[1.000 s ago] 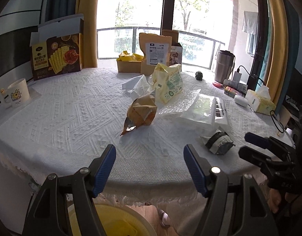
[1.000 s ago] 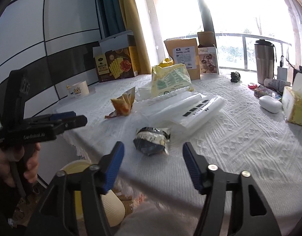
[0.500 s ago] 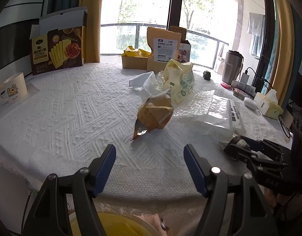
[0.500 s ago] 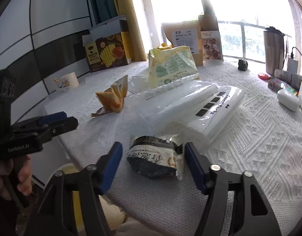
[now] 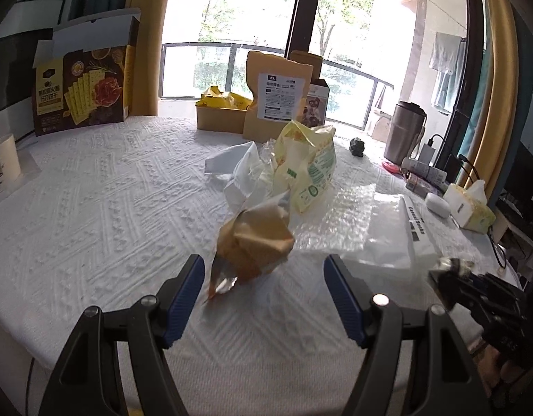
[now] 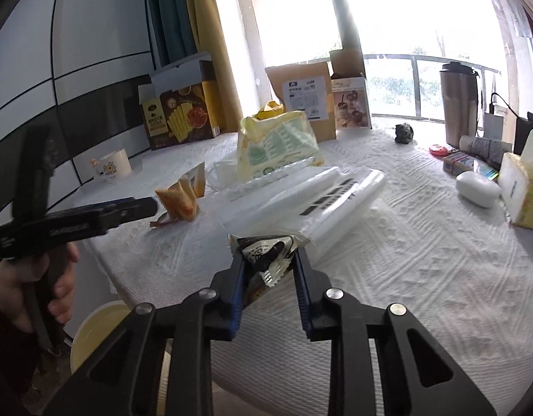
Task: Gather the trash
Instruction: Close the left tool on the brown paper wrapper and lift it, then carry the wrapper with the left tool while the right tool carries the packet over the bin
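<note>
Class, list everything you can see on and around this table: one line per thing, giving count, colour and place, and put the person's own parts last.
black-and-white wrapper: 1, between the right gripper's pads, near table edge
orange snack bag: 1, crumpled, ahead of the left gripper
yellow-green bag: 1, mid-table
clear plastic sheets: several, mid-table
cracker box: 1, brown-yellow, far left
kraft pouch: 1, tan, far side by the window
mug: 1, white, left edge
tumbler: 1, metallic, far right
tissue pack: 1, yellow, right edge
tablecloth: 1, white
yellow bin: 1, below table edge
left gripper: open, empty
right gripper: jaws just closing, pinching the wrapper
hand: 1, holding the left gripper
</note>
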The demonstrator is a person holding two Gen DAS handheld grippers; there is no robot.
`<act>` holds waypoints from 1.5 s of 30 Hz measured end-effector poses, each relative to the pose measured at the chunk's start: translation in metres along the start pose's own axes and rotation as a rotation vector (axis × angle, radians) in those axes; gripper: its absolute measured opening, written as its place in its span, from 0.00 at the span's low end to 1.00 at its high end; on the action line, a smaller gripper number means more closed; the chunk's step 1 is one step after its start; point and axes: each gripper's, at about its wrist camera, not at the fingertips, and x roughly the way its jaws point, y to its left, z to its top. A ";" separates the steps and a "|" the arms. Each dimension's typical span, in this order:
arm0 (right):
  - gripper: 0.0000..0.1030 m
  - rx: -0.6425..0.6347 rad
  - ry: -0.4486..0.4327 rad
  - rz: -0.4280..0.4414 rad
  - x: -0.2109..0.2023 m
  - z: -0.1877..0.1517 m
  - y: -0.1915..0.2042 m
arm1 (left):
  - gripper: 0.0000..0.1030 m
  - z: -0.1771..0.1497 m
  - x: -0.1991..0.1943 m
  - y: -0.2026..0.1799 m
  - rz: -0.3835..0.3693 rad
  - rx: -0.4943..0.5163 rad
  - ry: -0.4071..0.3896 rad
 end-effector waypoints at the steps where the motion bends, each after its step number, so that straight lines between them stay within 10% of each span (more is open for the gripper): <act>1: 0.24 0.007 -0.005 -0.003 -0.001 0.001 -0.004 | 0.69 0.003 0.005 -0.001 0.002 0.002 -0.001; 9: 0.24 0.049 -0.011 -0.015 -0.013 -0.001 -0.024 | 0.69 0.015 0.038 -0.004 0.036 0.032 0.036; 11: 0.24 0.050 0.002 -0.002 -0.013 -0.002 -0.024 | 0.50 0.014 0.041 -0.006 0.027 0.046 0.042; 15: 0.24 0.044 0.016 0.015 -0.015 -0.007 -0.018 | 0.43 0.010 0.038 -0.015 0.015 0.089 0.044; 45: 0.24 -0.063 -0.013 0.072 -0.072 -0.013 0.067 | 0.39 -0.038 -0.121 -0.003 0.025 0.086 -0.111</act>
